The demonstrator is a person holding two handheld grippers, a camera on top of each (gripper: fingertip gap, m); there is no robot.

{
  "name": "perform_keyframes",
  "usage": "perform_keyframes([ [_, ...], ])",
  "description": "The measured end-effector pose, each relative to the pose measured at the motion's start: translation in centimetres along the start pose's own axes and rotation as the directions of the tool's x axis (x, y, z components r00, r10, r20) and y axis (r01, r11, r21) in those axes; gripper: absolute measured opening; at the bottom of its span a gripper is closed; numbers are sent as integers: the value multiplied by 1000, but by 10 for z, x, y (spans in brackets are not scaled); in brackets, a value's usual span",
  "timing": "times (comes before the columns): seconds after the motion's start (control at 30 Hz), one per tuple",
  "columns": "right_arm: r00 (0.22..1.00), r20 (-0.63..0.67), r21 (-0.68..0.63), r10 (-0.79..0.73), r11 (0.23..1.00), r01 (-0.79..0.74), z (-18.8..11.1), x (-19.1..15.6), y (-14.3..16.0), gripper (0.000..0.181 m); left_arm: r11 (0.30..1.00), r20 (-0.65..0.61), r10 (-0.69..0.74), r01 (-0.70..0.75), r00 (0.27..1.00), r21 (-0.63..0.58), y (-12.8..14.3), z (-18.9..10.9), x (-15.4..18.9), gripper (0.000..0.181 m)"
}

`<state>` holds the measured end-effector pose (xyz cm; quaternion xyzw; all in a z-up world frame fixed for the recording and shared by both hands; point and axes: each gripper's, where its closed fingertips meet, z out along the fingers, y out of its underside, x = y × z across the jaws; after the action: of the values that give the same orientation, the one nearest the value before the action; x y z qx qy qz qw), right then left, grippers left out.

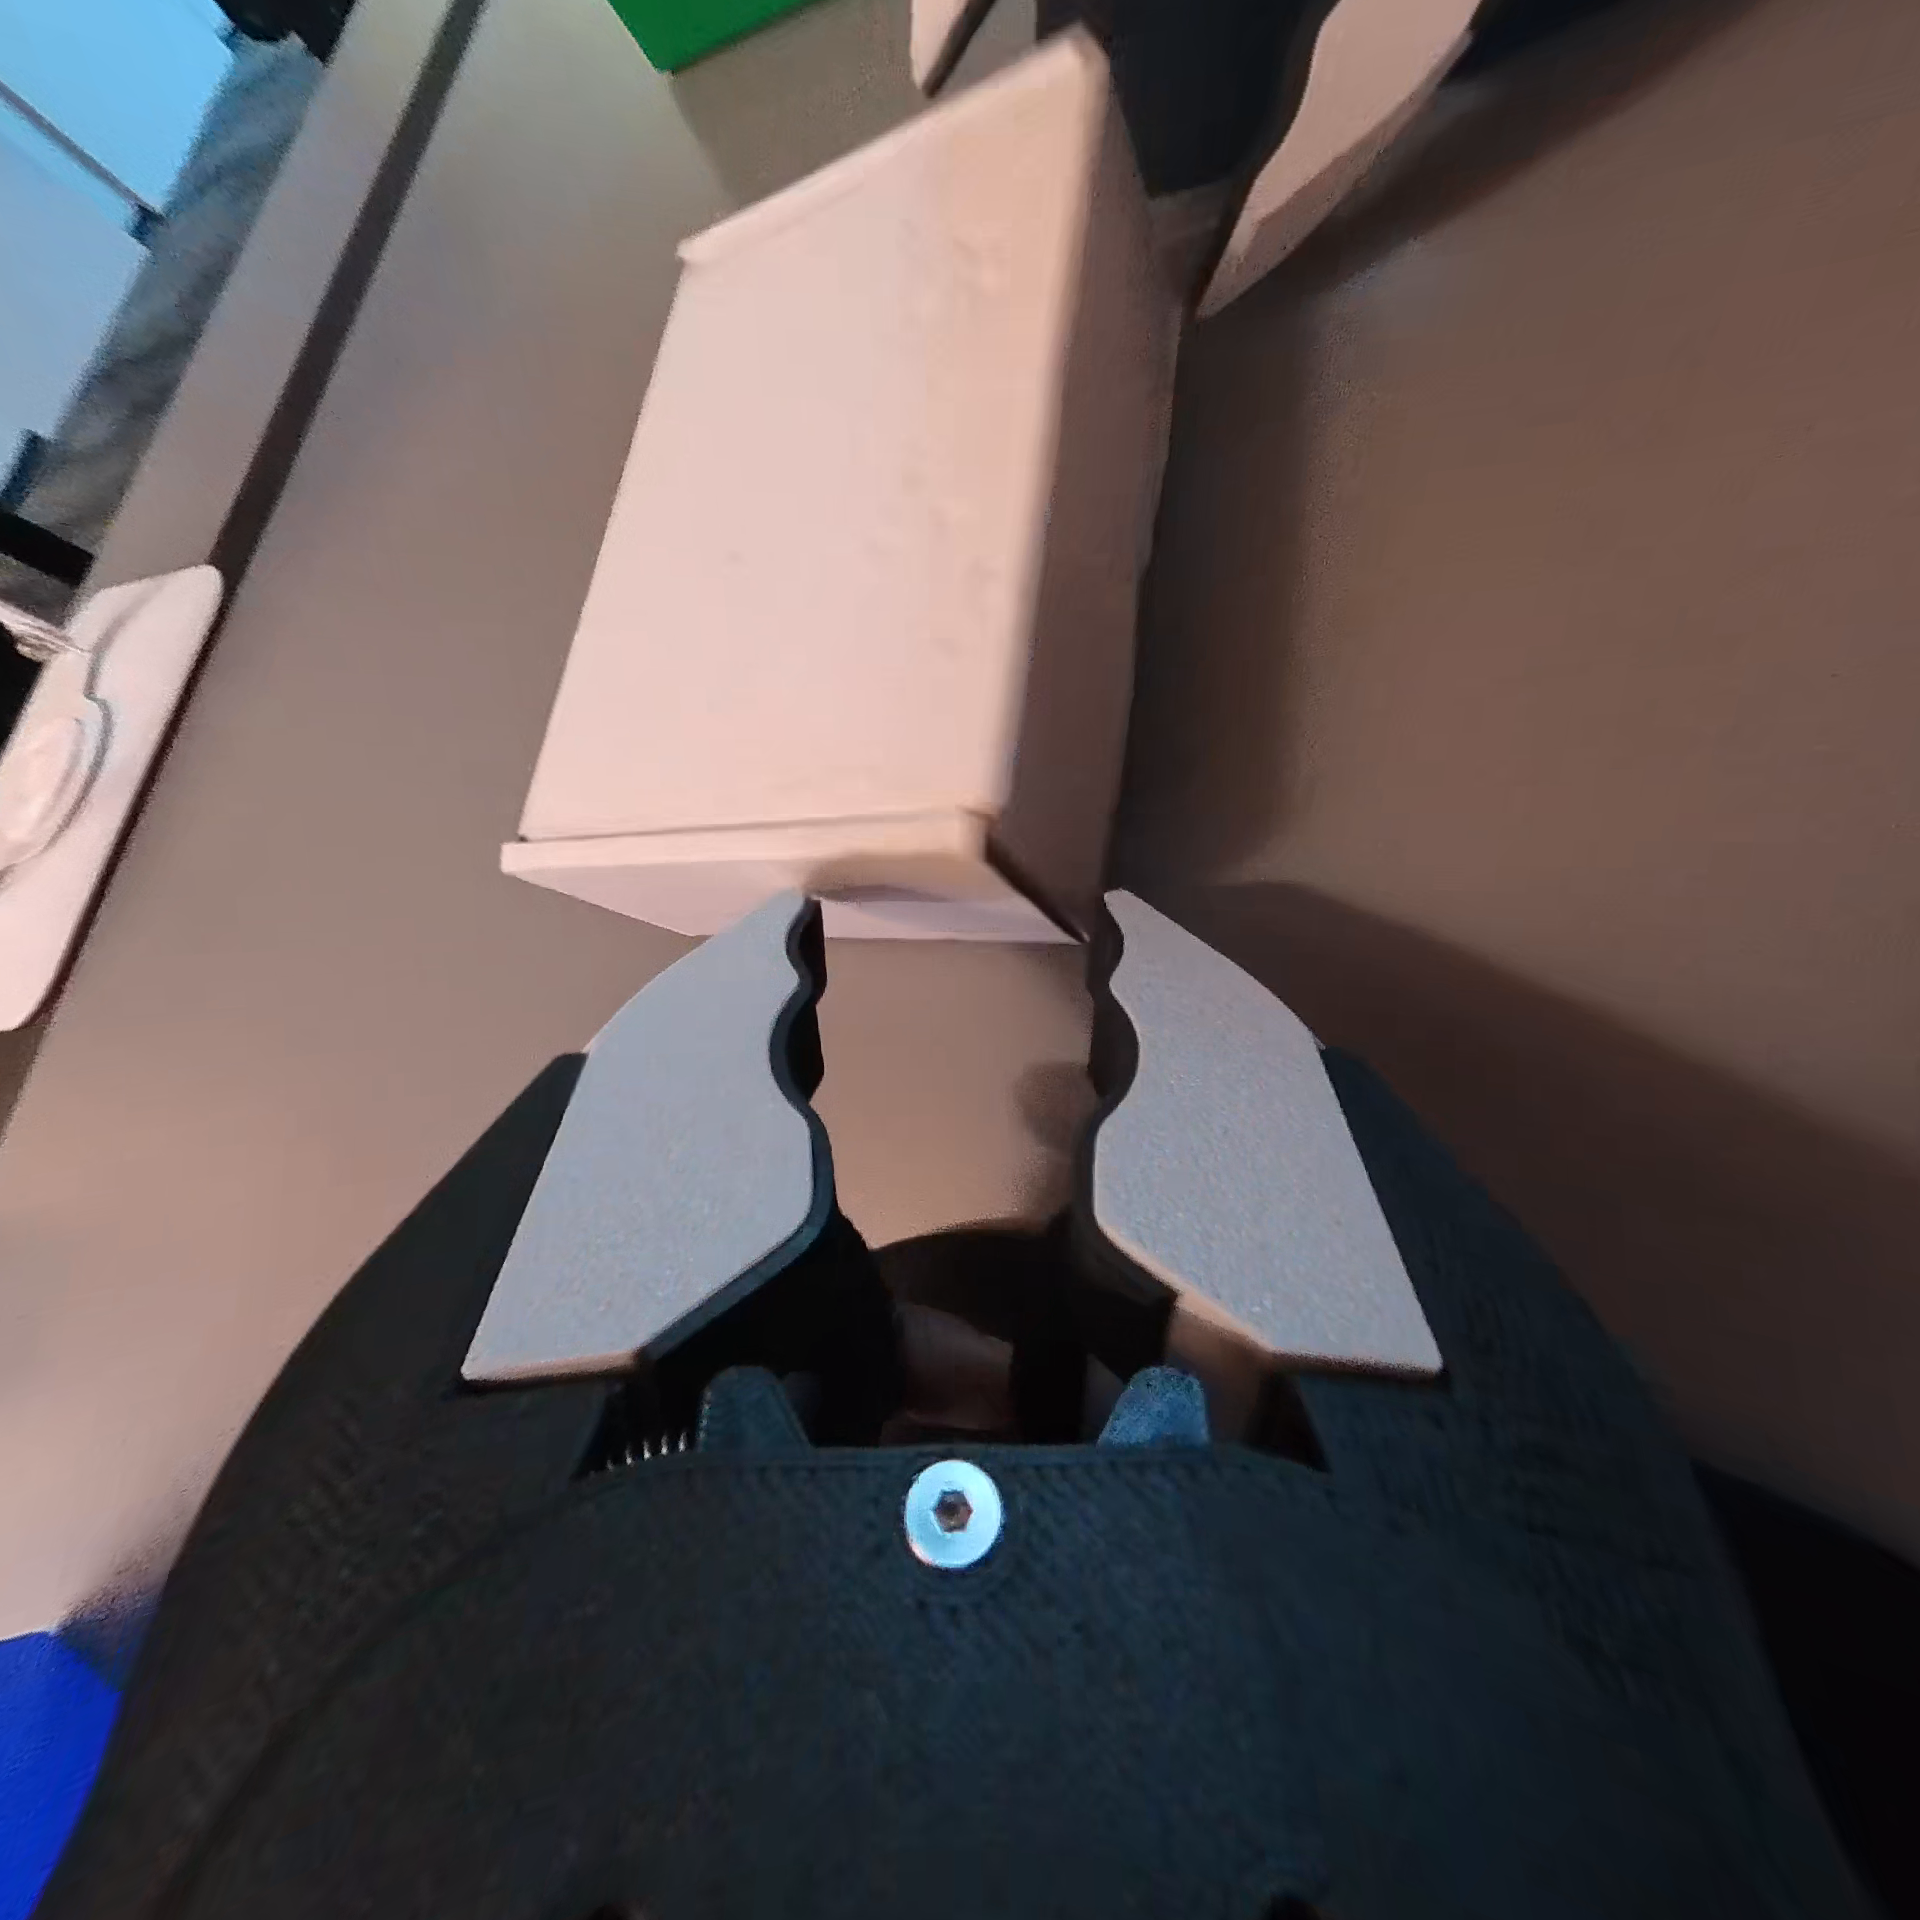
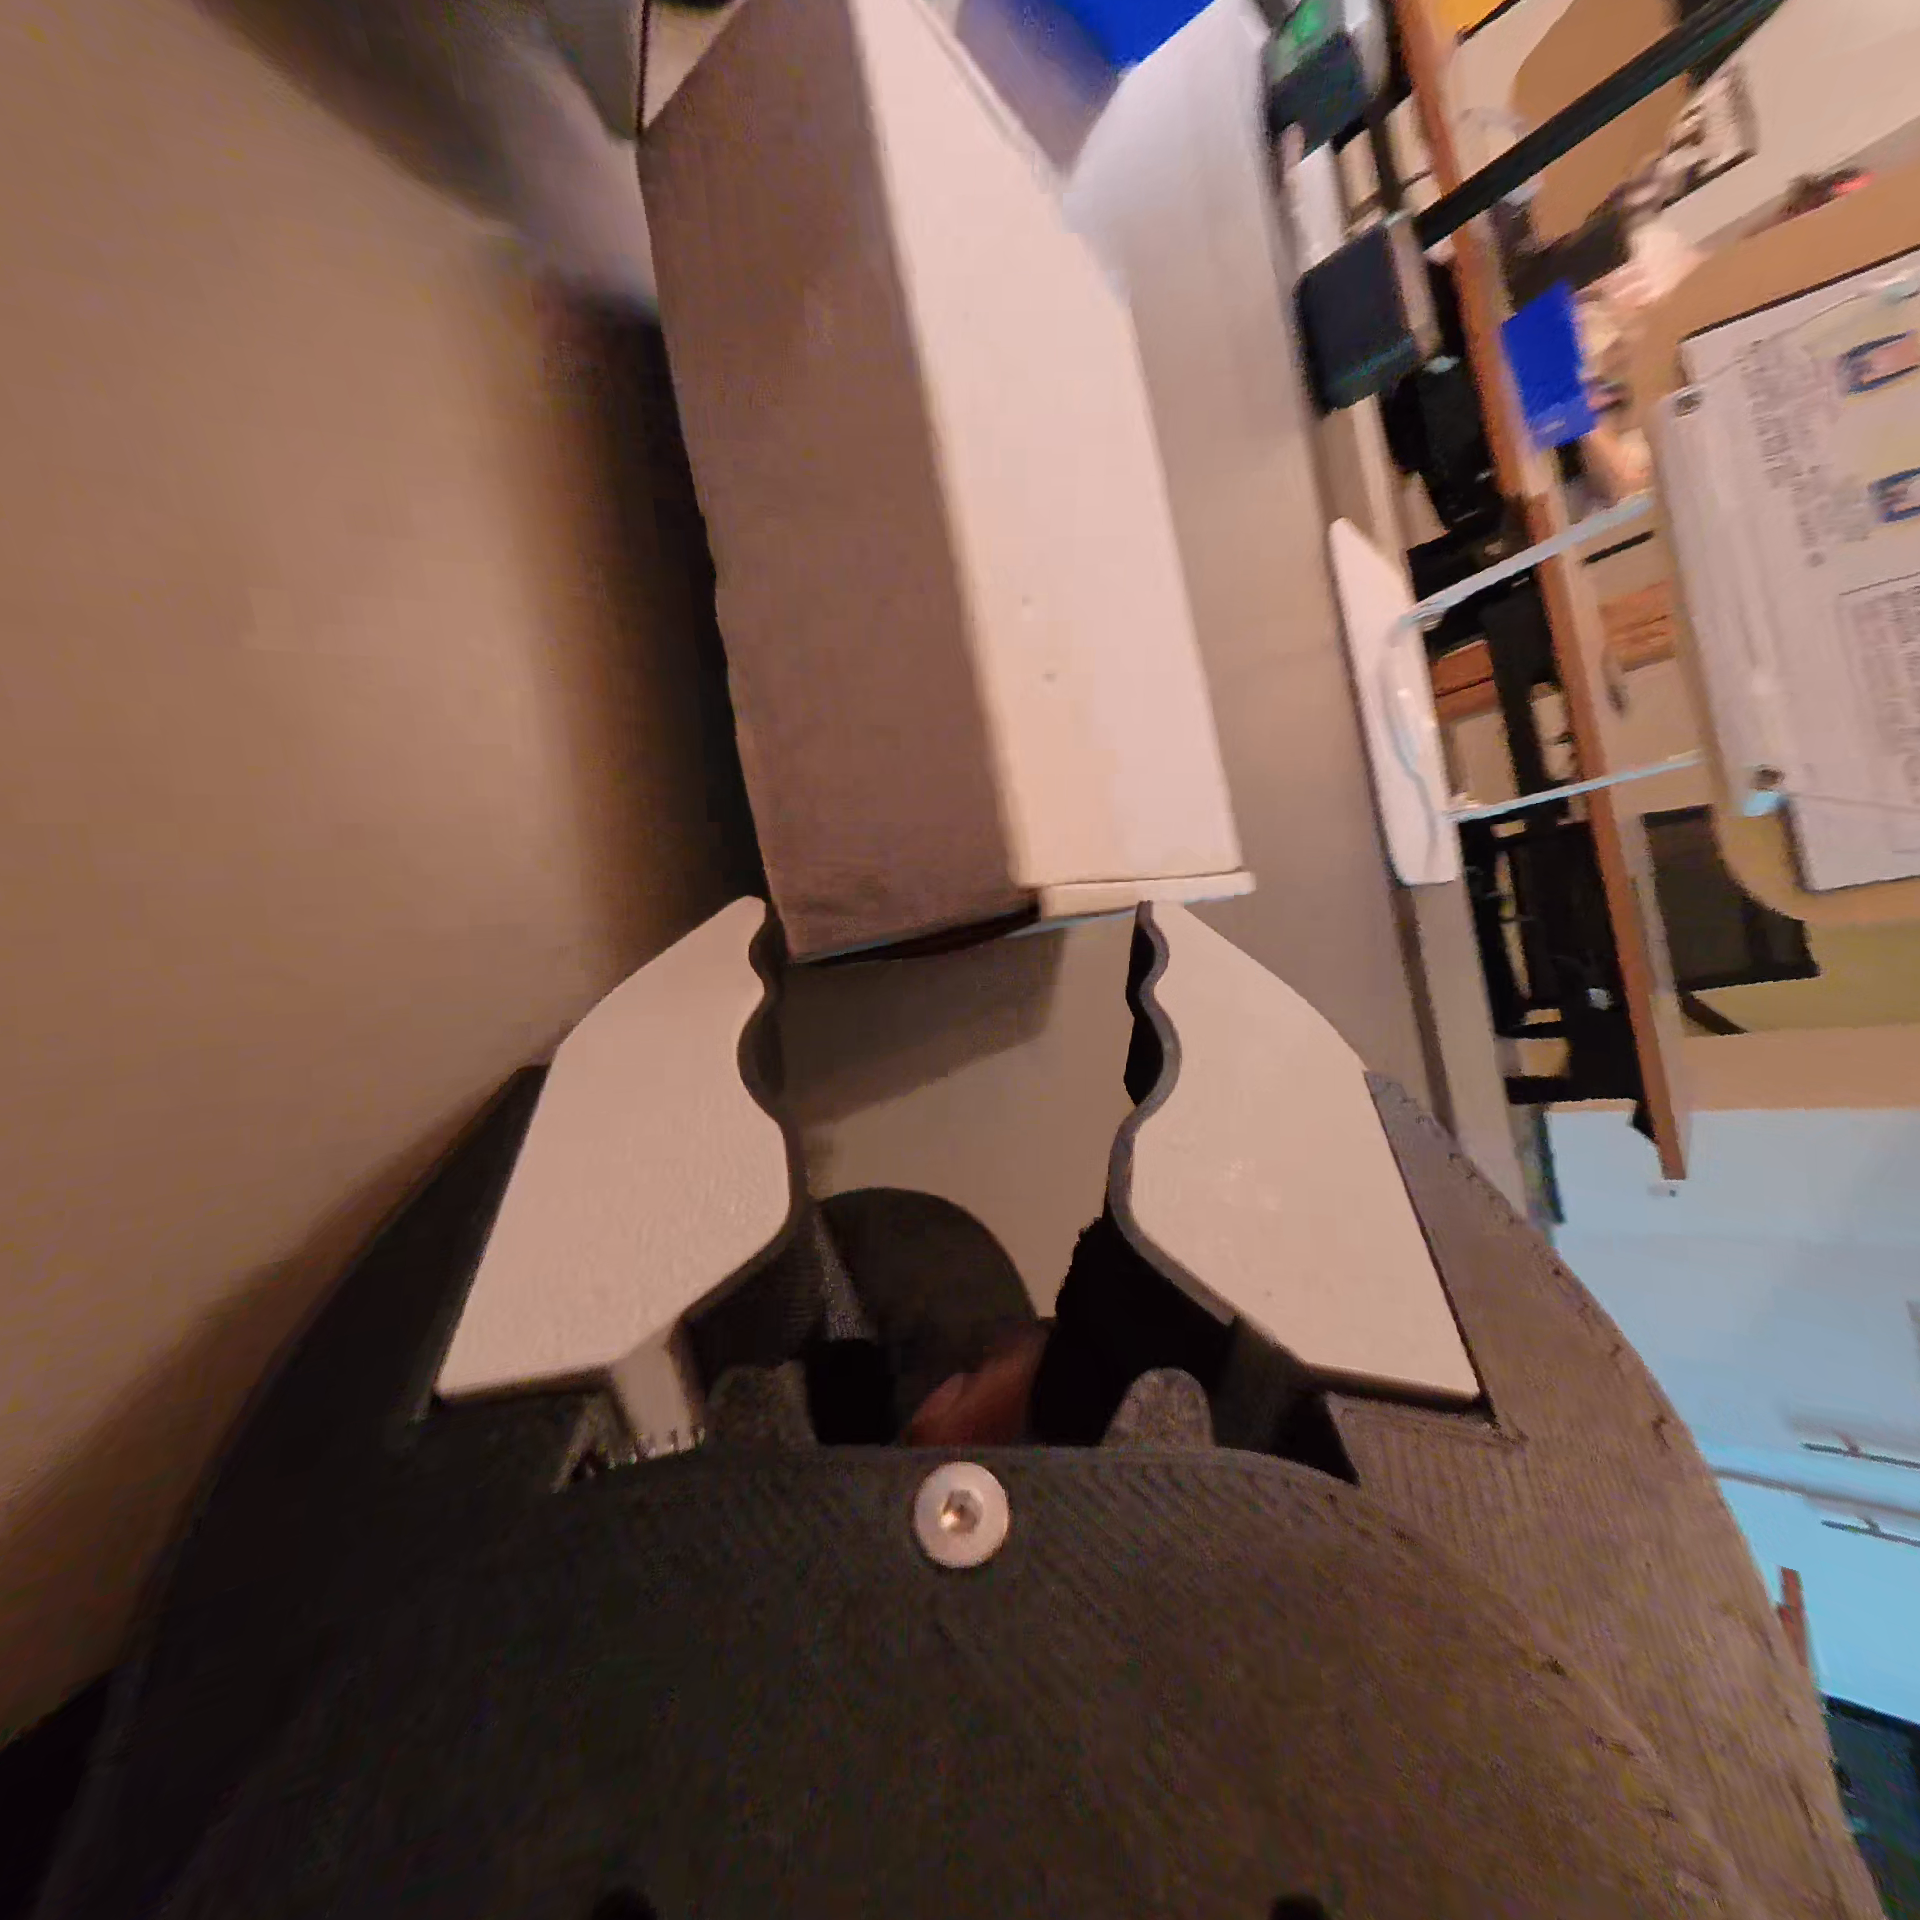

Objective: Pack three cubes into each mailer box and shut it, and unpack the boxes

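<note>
A shut white mailer box (image 1: 831,540) lies on the brown table (image 1: 1558,727). My left gripper (image 1: 956,909) is open, with its fingertips at the box's near end, touching or almost touching it. My right gripper (image 1: 1081,187) shows at the top of the left wrist view, at the box's far end. In the right wrist view the same box (image 2: 966,520) runs away from the right gripper (image 2: 951,914), which is open with its tips level with the box's near end. No cubes show inside either gripper.
A flat white piece (image 1: 83,769) lies near the table's left edge; it also shows in the right wrist view (image 2: 1392,717). A green thing (image 1: 717,31) sits beyond the box, a blue one (image 1: 52,1714) at lower left. Shelves with cartons (image 2: 1766,520) stand past the table. The tips of one gripper are about 15 cm away from the tips of the other.
</note>
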<state>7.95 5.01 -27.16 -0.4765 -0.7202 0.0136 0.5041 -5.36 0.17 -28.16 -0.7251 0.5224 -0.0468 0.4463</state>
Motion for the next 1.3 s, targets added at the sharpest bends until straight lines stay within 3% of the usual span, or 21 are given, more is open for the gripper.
perform_keyframes([
  [0.03,1000,27,-27,2,1000,-2,2,-4,4,65,1000,-3,-6,6,1000,-8,1,1,0,49],
  [0.1,998,53,-49,24,999,-22,4,-7,9,65,1000,-24,-24,23,999,-15,3,1,1,51],
  [0.2,983,135,-45,126,992,-121,-1,-3,4,89,995,-53,-88,91,995,49,-5,-6,-3,67],
  [0.33,905,295,-66,306,952,-300,-6,13,-19,145,916,-67,-300,308,951,258,-24,-25,-30,100],
  [0.4,872,379,-76,310,949,-305,-5,19,-34,146,876,-70,-375,378,925,299,-23,-29,-40,109],
  [0.5,871,433,-131,231,972,-193,15,30,-45,146,849,-70,-415,414,907,328,-21,-31,-46,111],
  [0.73,730,649,-297,215,955,-16,63,3,-59,146,830,-60,-438,429,897,357,-21,-34,-50,110],
  [0.97,706,669,-433,233,894,116,80,-7,-46,146,837,-40,-424,408,905,364,-22,-35,-50,110],
  [1.3,668,666,-515,332,852,90,79,-17,-38,146,840,-35,-431,415,902,348,-19,-33,-50,108],
])
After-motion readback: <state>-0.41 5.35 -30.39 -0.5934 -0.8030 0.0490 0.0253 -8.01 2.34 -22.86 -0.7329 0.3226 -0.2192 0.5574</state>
